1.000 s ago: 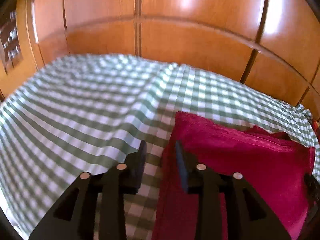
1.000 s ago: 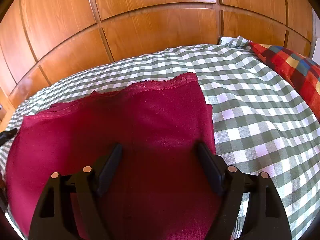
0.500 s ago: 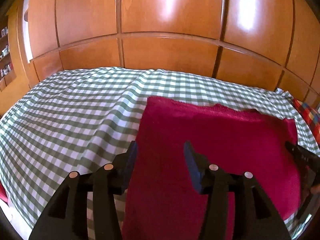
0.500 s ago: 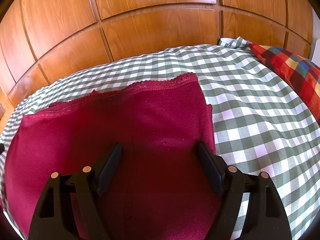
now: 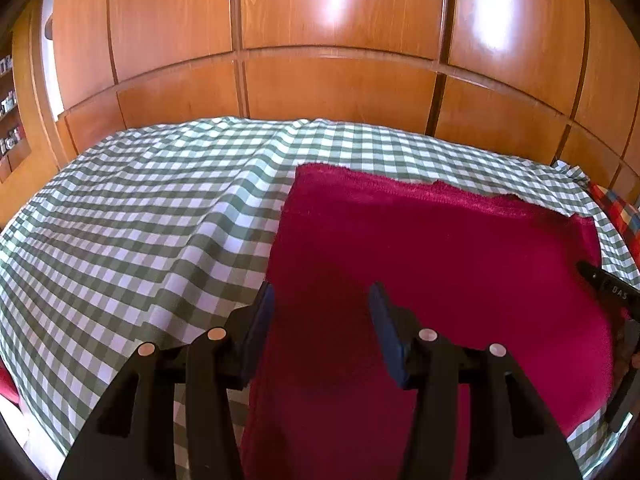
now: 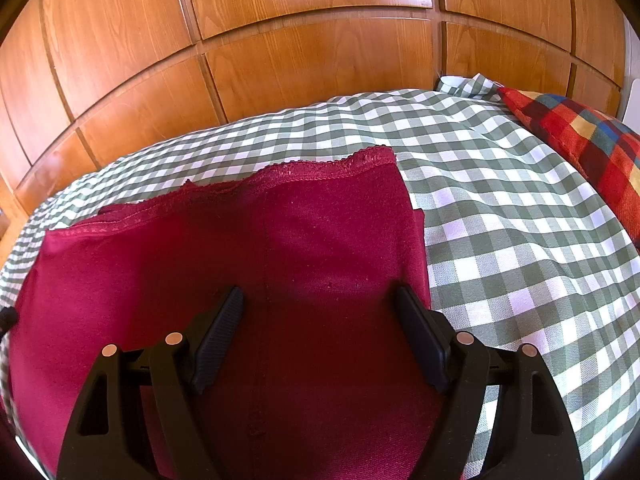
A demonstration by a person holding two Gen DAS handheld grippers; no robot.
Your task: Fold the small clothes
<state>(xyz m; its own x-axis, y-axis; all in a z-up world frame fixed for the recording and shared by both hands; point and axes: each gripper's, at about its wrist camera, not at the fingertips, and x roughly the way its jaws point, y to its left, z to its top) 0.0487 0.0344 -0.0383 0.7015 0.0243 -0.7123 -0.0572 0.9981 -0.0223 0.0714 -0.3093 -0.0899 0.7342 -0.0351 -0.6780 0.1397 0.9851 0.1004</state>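
The red garment (image 5: 432,264) lies flat on the bed (image 5: 140,220); both hand-held grippers, left (image 5: 322,320) half-open and empty, right (image 6: 318,320) wide, hover before a fold; next, pinch an edge.

A crimson knit garment (image 6: 304,264) lies spread flat on the green-and-white checked cover (image 6: 500,208). It looks folded over, though the layers are hard to tell apart. Its scalloped lace-edged hem runs along the far side toward 12 o'clock. The straight side edge falls toward 3 o'clock in the right wrist view, toward 9 o'clock in the left.
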